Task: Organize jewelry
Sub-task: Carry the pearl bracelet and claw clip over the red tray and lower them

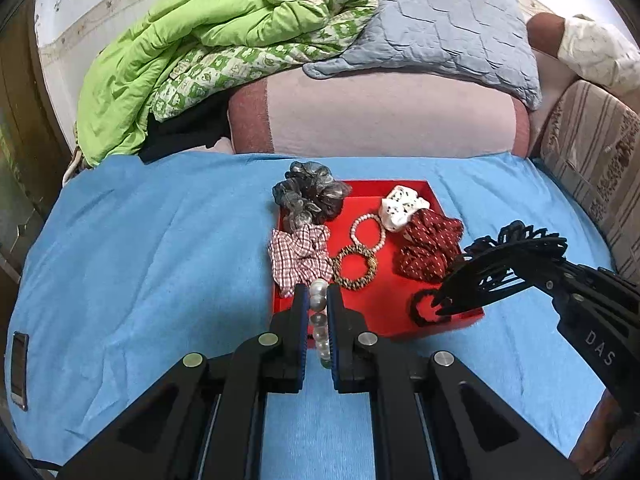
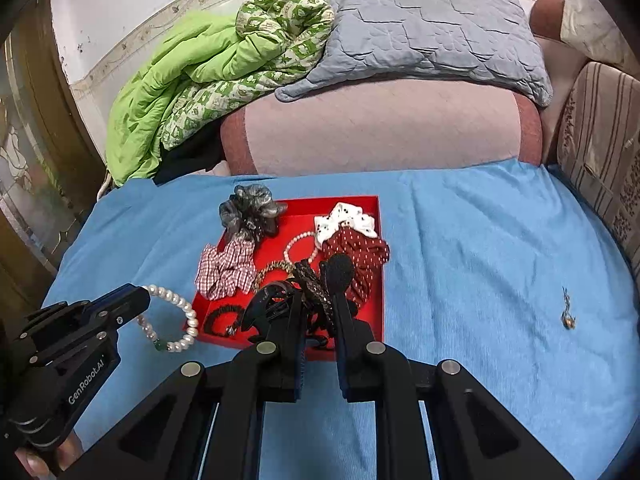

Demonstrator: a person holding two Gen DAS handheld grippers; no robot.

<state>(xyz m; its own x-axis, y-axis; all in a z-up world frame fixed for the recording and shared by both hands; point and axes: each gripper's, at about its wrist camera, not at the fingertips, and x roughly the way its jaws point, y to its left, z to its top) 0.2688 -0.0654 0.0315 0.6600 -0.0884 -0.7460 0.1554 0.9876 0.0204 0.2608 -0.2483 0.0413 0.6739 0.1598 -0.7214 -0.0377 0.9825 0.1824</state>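
Left gripper (image 1: 318, 292) clamped narrow on a pearl bracelet (image 2: 172, 320), beads pinched between the blue pads; in the right wrist view the bracelet loop hangs from the fingertips over the blue sheet (image 2: 460, 248), just beside the red tray's (image 2: 372, 320) near-left corner. Right gripper (image 2: 318, 280) nearly closed on a black hair claw (image 1: 504, 256), held above the near-right part of the tray. Tray sits on the blue sheet on the bed, open top. Inside or on its rim: grey scrunchie (image 1: 310, 194) at the far-left corner, overhanging the edge; red-white checked scrunchie (image 1: 300, 258) over the left wall; white spotted scrunchie (image 1: 402, 206) at far right, touching a dark red dotted scrunchie (image 1: 428, 246) just in front of it; small pearl bracelet (image 1: 368, 232) in the middle, touching a gold-brown beaded bracelet (image 1: 355, 267) nearer the camera; black hair tie (image 2: 220, 318) near the front wall. A small earring-like piece (image 2: 566, 314) lies alone on the sheet, well apart to the right of the tray. Behind the sheet: pink cushion (image 1: 384, 116), grey quilted pillow (image 1: 440, 24), green blanket (image 1: 192, 52). A phone (image 1: 19, 368) lies at the left edge of the sheet.
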